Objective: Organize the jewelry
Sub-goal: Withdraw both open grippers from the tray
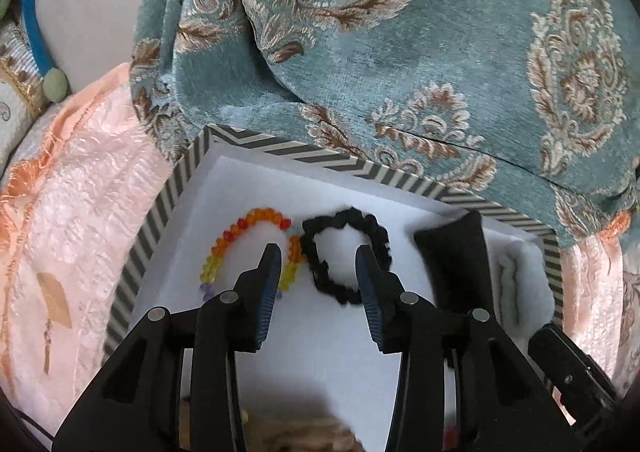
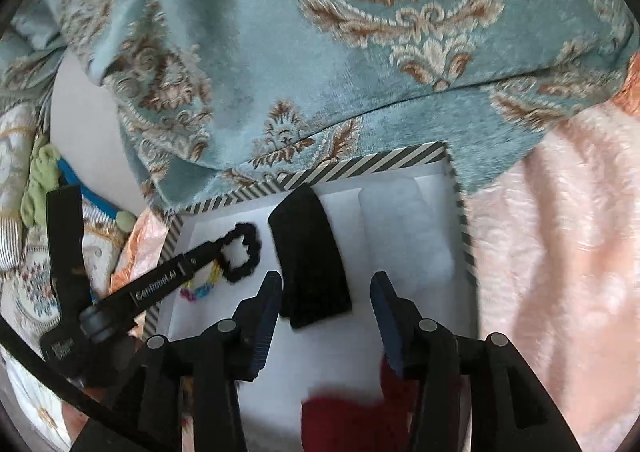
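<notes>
Left gripper (image 1: 318, 252) open, empty; black scrunchie (image 1: 346, 254) flat right under its tips. Right gripper (image 2: 326, 280) open, black pouch (image 2: 310, 260) just ahead, lengthwise.

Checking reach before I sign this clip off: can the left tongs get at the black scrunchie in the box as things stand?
Probably yes. The left tongs hang open right above the black scrunchie, which lies flat on the white floor of the box. Nothing covers it; the bead bracelet lies close beside it.

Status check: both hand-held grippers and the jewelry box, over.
Left hand-held gripper open, empty, over black scrunchie. Right hand-held gripper open, empty, near black cushion. Bead bracelet lies in striped box. Nothing in the way.
</notes>
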A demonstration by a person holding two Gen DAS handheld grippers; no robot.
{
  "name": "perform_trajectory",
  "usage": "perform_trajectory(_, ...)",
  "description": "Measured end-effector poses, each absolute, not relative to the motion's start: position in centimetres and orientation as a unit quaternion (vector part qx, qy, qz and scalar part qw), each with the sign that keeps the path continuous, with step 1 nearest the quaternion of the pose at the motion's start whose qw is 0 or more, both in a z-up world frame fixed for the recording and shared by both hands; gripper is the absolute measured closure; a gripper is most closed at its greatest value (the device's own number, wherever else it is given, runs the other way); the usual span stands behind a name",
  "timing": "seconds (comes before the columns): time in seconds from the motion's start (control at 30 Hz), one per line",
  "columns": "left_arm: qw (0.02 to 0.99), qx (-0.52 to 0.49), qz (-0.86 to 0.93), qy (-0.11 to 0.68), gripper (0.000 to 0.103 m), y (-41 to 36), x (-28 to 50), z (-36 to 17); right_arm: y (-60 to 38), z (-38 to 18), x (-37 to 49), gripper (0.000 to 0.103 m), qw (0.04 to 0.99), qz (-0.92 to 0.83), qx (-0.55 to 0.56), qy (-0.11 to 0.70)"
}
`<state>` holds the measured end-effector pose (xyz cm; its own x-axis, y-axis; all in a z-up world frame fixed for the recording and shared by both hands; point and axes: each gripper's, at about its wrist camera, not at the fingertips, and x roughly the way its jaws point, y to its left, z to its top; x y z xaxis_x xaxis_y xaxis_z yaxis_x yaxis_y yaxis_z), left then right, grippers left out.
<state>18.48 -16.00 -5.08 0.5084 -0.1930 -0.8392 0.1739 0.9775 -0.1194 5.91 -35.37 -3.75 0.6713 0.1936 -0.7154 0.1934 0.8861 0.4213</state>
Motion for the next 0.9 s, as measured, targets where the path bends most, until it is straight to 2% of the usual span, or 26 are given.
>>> perform_trajectory(0.43, 0.899, 0.038, -0.1, 0.425, 0.064, -14.2, 9.6, -0.3, -32.3, -2.4, -0.4, 0.058, 0.896, 0.006, 0.189, 0.401)
perform_trajectory(0.77, 0.911, 0.047, -0.077, 0.403, 0.064, -11.4, 3.2, -0.1, -29.7, -1.4, -4.4, 0.056, 0.903, 0.021, 0.162, 0.396)
perform_trajectory(0.9, 0.917, 0.053, -0.066, 0.391, 0.064, -10.1, 0.8, -0.2, -28.9, -0.8, -6.2, 0.044, 0.91, 0.024, 0.155, 0.383)
